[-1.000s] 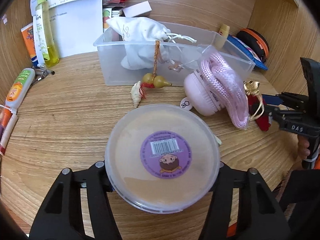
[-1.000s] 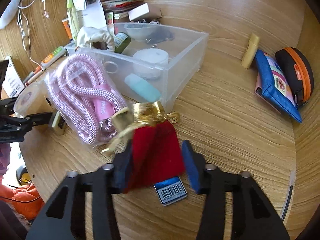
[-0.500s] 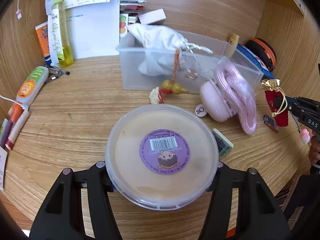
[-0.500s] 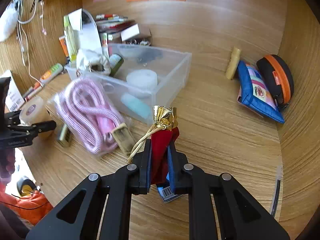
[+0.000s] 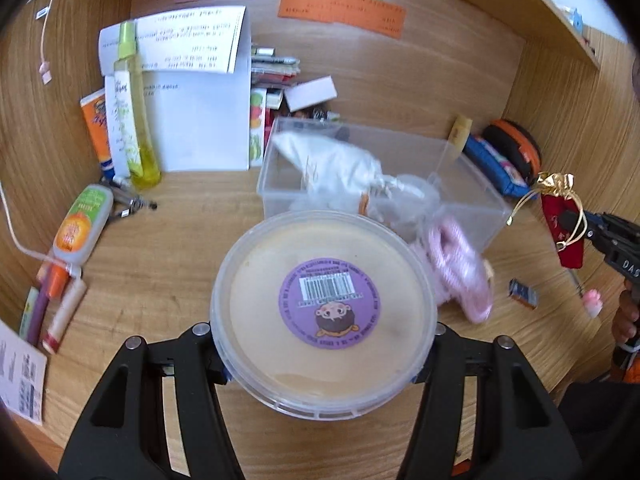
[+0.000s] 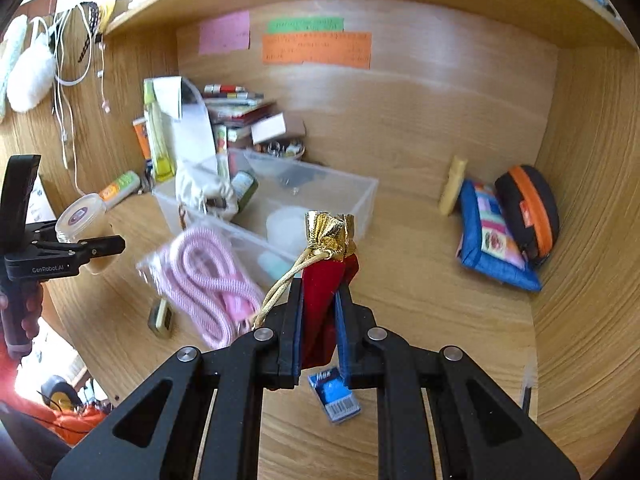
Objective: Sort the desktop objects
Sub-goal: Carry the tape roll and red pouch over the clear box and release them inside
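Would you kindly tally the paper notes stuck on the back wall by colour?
Pink note: 1
Green note: 1
Orange note: 1
Total: 3

Round lidded tub (image 5: 324, 312) with purple sticker fills centre frame; red gold-topped pouch (image 6: 326, 280) hangs upright, centre.
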Available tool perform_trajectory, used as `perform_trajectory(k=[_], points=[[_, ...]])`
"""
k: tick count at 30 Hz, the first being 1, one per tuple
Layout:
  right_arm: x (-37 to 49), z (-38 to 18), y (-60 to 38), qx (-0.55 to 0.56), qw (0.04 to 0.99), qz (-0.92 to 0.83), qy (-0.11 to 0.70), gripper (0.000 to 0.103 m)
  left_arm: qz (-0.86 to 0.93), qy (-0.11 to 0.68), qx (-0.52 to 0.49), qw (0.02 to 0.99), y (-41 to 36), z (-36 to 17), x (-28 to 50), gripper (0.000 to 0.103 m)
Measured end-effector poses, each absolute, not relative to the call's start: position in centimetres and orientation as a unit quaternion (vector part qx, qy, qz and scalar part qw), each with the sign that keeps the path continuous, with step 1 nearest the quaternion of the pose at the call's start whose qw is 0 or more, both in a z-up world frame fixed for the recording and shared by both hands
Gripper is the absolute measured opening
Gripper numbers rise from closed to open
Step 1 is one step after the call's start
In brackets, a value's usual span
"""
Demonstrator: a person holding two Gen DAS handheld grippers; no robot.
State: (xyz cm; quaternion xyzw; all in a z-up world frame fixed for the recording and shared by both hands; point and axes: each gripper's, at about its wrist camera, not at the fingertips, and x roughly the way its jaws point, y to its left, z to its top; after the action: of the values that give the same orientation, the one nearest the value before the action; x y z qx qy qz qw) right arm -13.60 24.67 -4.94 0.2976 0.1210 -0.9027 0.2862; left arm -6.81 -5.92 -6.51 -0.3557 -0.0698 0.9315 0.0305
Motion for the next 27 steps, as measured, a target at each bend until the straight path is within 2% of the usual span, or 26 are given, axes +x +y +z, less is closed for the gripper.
perform_trajectory(k=[14,27], points=[[-15.8,-2.3,21.9,0.261,0.304,-0.907,0.129,0.012,0.938,-0.043,-0.339,0.062,-7.4,-0.5,-11.3,0.059],[-20.3,-2.5,18.8,0.282,0.316,-0.895,0.137,0.012,0.929,-0.039,-0.347,0.12,-4.2,0.9,-16.7,0.059]])
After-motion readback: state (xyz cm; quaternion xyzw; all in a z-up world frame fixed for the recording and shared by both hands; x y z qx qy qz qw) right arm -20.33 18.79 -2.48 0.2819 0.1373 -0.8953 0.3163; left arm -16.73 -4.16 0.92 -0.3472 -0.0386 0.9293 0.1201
